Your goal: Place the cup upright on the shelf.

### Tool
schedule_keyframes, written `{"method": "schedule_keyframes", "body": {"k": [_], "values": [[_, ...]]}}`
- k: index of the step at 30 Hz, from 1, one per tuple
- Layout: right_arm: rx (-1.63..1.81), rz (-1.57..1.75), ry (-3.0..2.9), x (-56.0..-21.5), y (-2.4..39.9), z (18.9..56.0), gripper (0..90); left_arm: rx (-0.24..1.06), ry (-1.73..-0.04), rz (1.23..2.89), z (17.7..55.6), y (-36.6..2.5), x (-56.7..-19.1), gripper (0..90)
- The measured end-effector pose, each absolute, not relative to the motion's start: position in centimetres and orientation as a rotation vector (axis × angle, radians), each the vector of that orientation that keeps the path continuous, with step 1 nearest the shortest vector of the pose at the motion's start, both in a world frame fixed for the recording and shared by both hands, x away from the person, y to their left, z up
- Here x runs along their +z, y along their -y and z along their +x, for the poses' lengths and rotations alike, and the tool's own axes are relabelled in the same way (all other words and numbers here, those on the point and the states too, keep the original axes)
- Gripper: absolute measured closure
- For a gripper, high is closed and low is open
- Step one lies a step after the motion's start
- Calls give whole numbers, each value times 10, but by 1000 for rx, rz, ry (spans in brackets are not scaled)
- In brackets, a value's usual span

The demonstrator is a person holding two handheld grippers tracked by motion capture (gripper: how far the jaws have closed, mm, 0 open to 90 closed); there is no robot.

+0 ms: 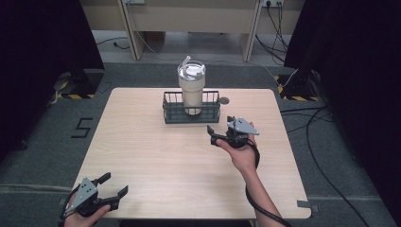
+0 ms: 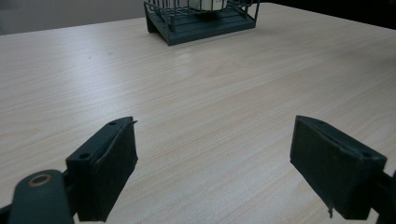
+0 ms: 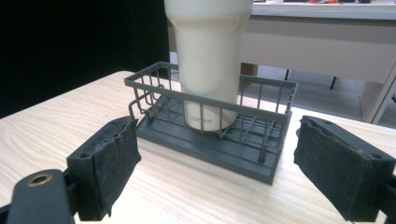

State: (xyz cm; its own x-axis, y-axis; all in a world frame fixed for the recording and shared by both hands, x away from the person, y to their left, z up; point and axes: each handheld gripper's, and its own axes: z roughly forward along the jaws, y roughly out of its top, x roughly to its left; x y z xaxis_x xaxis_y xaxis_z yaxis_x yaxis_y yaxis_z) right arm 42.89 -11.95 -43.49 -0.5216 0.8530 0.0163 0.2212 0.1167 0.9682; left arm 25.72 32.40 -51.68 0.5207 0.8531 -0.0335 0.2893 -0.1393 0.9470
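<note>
Worktop (image 1: 156, 156): light wood grain, rounded corners, set on grey carpet.

Wire basket (image 1: 191, 113): dark grey, rectangular, standing flat near the far edge of the worktop, about centred across its width. Taken as landmark below.

Tumbler (image 1: 192, 87): cream body, clear lid with a straw; standing upright inside the basket, roughly mid-length, rising well above the basket rim. In the right gripper view, tumbler (image 3: 208, 65) base seen behind the wires of the basket (image 3: 210, 135).

Right gripper (image 1: 213, 134): held in a hand just beside the basket, at its near right corner, not touching it. Fingers (image 3: 112, 163) partly open, spread wider than the tumbler, nothing between them; pointed toward the basket.

Left gripper (image 1: 113, 185): held well apart from the basket, at the near left corner of the worktop. Fingers (image 2: 109, 163) wide open, gripping nothing, bare worktop between them; basket (image 2: 201, 21) far ahead.
</note>
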Motion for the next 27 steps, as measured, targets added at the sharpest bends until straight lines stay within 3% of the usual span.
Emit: {"method": "schedule_keyframes", "body": {"k": [27], "values": [[1383,1076,-1812,-446,160,387,146,657,-975,1694,256,-323,-517,141]]}}
